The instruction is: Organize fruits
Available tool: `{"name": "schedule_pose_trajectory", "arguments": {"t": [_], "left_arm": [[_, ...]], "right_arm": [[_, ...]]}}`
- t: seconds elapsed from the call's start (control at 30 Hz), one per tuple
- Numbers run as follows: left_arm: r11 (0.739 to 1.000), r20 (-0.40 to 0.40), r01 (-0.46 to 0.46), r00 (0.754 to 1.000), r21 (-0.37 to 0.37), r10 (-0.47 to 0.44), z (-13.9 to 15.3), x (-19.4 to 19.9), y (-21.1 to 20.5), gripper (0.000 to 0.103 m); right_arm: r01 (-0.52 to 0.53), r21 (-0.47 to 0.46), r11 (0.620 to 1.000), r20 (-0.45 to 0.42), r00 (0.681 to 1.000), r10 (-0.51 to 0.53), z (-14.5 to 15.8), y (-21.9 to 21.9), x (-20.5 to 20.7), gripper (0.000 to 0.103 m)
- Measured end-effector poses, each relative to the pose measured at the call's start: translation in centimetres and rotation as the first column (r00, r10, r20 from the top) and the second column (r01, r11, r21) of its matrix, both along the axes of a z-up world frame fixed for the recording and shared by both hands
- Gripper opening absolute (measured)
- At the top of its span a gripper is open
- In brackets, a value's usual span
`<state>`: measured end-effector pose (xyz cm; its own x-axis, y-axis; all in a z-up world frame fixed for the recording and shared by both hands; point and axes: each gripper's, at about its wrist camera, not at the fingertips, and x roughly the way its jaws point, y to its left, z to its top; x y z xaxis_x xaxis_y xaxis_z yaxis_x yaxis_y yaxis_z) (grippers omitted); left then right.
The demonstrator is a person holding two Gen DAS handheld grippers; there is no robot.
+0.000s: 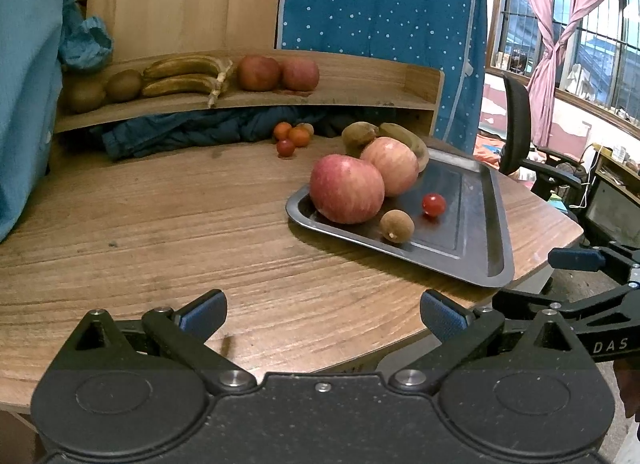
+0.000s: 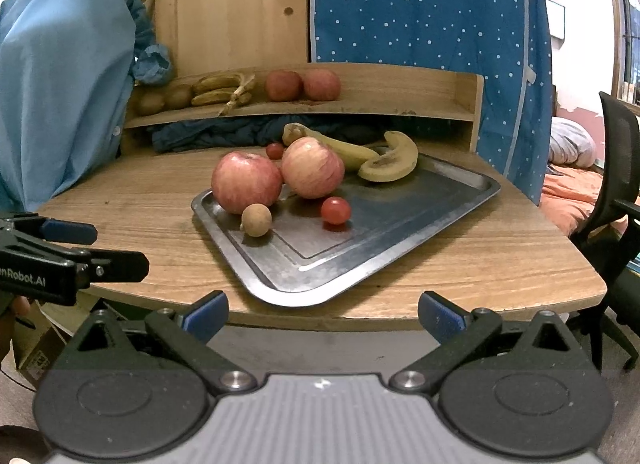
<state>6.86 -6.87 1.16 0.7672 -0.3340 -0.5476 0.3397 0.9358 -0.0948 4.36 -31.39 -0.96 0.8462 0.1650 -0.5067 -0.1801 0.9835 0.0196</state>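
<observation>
Fruits waiting on the tray [image 2: 400,240] on the counter [image 1: 160,232]: two apples [image 2: 246,182], bananas [image 2: 390,162], small ones. Left claw [image 1: 323,314] and right claw [image 2: 323,314] both spread wide, empty, short of the tray. Probably before a pick; next, reaching forward to close around one fruit for the shelf [image 2: 400,104].

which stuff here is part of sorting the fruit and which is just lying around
Part of the job:
- tray
- two apples
- cherry tomato
- small brown fruit
- bananas
- shelf with fruit

Lying about:
- dark blue clothes under the shelf
- office chair
- pink curtain
</observation>
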Motion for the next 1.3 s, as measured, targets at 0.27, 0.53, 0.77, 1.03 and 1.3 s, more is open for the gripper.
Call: {"name": "schedule_pose_trajectory", "arguments": {"t": [0.27, 0.53, 0.77, 1.03, 1.3], "left_arm": [[1.000, -0.002, -0.003, 1.000, -0.001, 0.003, 0.4, 0.5, 0.0, 0.102], [1.000, 0.000, -0.024, 1.000, 0.002, 0.024, 2.0, 2.6, 0.1, 0.102], [0.998, 0.025, -0.054, 0.998, 0.024, 0.054, 4.5, 5.9, 0.7, 0.102], [0.994, 0.043, -0.099, 0.994, 0.038, 0.097, 6.2, 11.8, 1.2, 0.102], [0.980, 0.090, -0.191, 0.979, 0.058, 0.185, 8.7, 15.6, 2.0, 0.102]], "right_arm": [[-0.005, 0.009, 1.000, -0.014, 1.000, 0.005, -0.2, 0.0, 0.5, 0.103], [-0.028, 0.000, 1.000, -0.030, 0.999, 0.028, 0.6, 0.1, 1.5, 0.103], [-0.042, 0.008, 0.999, 0.018, 0.999, 0.042, 3.5, -0.5, 3.1, 0.103], [-0.093, 0.014, 0.996, 0.131, 0.987, 0.090, 5.9, -1.4, 9.2, 0.103], [-0.131, -0.010, 0.991, 0.145, 0.981, 0.131, 7.0, -1.3, 16.3, 0.103]]}}
